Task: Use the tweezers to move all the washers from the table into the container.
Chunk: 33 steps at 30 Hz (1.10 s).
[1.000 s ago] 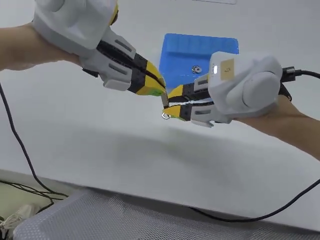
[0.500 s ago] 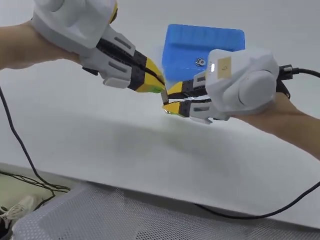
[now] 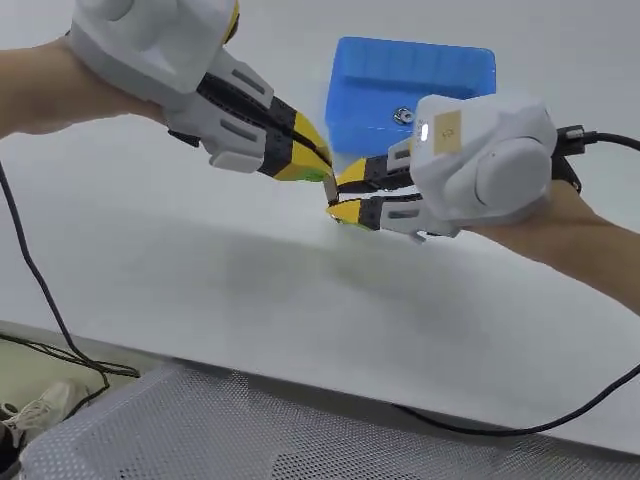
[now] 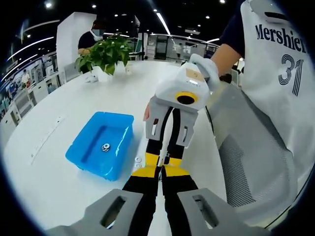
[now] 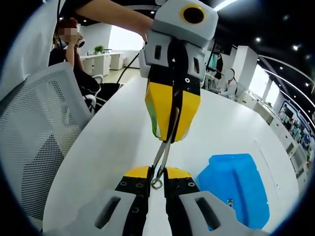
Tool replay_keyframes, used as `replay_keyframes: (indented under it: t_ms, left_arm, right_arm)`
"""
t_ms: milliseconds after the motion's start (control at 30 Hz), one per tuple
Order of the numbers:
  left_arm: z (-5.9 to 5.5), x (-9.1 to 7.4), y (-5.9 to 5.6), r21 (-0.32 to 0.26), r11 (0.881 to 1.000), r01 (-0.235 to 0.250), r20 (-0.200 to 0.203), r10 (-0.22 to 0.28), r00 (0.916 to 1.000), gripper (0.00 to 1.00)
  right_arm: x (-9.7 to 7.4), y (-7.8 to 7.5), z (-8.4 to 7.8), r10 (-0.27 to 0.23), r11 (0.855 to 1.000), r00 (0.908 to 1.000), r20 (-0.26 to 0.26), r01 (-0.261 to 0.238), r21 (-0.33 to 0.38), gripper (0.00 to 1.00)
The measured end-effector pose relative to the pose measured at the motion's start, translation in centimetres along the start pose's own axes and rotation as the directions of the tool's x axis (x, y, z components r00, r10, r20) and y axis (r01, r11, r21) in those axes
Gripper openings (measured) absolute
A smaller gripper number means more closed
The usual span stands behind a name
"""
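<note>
Blue container; washer — silver (shiny)

The white table runs long and curved through a large open hall. A grey mesh chair is drawn up at its near edge, and a black cable trails over the side towards the floor. A potted plant stands at the table's far end near a white pillar. The dark ceiling carries spot lamps and light strips. Further white desks stand behind.
</note>
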<state>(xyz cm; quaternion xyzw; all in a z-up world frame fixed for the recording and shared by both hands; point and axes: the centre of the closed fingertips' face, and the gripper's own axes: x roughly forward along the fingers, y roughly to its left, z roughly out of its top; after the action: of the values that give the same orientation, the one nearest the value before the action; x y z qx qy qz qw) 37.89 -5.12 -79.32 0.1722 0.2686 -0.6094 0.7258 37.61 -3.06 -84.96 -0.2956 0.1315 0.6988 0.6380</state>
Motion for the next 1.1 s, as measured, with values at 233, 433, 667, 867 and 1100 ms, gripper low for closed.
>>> replay_keyframes:
  t_ms: [233,433,667,867,1100]
  left_arm:
    - [0.0,0.0,0.0,-0.009,1.0,0.001,0.007,-0.001,1.0,0.06]
    - [0.0,0.2,-0.2,-0.003,1.0,0.004,0.006,-0.004,1.0,0.07]
    - [0.1,0.8,-0.6,-0.009,1.0,0.016,0.001,-0.016,0.9999,0.07]
    - [0.4,0.4,-0.8,-0.001,1.0,0.02,-0.001,-0.02,0.9998,0.07]
    - [2.0,-0.7,-0.4,0.026,1.0,0.015,0.002,-0.015,0.9999,0.07]
  right_arm:
    - [0.1,0.0,-0.1,0.002,1.0,1.0,0.006,-0.002,0.009,0.11]
    - [0.2,0.2,-0.2,0.007,1.0,0.9999,-0.011,-0.008,-0.018,0.11]
    - [0.0,0.4,-0.2,0.014,1.0,0.9998,-0.011,-0.014,0.017,0.09]
    - [-0.4,0.6,0.1,0.005,1.0,0.9999,-0.009,-0.005,0.009,0.09]
    - [-1.6,-0.5,1.8,-0.026,1.0,0.9996,0.014,0.026,-0.017,0.09]
